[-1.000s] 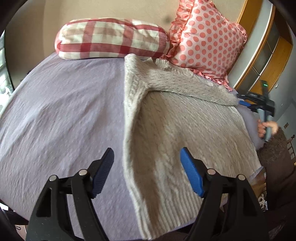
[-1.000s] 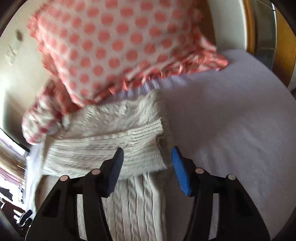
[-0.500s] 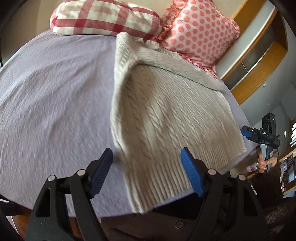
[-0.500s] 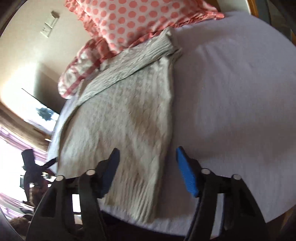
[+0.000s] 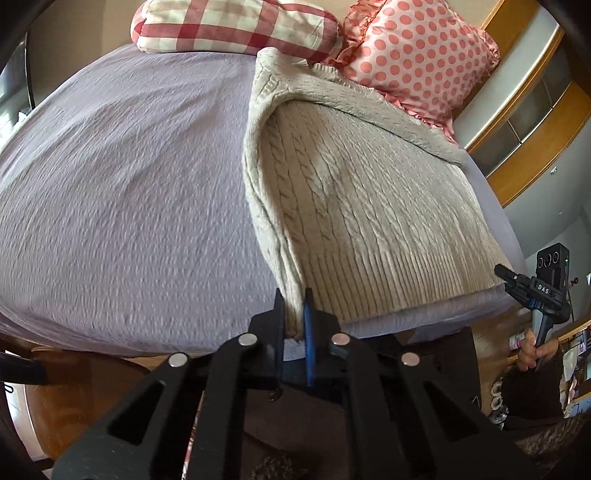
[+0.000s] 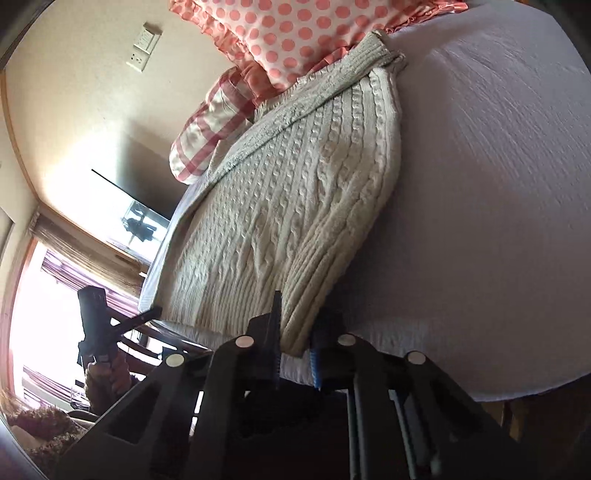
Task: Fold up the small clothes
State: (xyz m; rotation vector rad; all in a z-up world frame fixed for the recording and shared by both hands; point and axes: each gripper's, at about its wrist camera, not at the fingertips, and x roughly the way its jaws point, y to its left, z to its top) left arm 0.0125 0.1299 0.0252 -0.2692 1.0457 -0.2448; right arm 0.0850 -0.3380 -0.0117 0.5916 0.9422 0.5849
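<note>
A lilac bed [image 5: 122,177] carries a checked pillow [image 5: 236,27] beside a dotted pillow [image 5: 417,55] at its head, under a beige wall with sockets [image 6: 144,46].

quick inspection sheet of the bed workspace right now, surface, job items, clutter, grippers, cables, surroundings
Surface: lilac bedspread, lightly wrinkled, on a bed.
Job's things: cream cable-knit sweater lying flat with its sides folded in, ribbed hem at the near edge of the bed.
Clutter: checked pillow and polka-dot pillow at the head of the bed; the sweater's top edge lies against both.
Grippers: left gripper, jaws closed on the hem's left corner; right gripper, jaws closed on the hem's right corner.
Cables: nothing seen.
Surroundings: wall socket plate, bright window, wooden cabinet trim.
</note>
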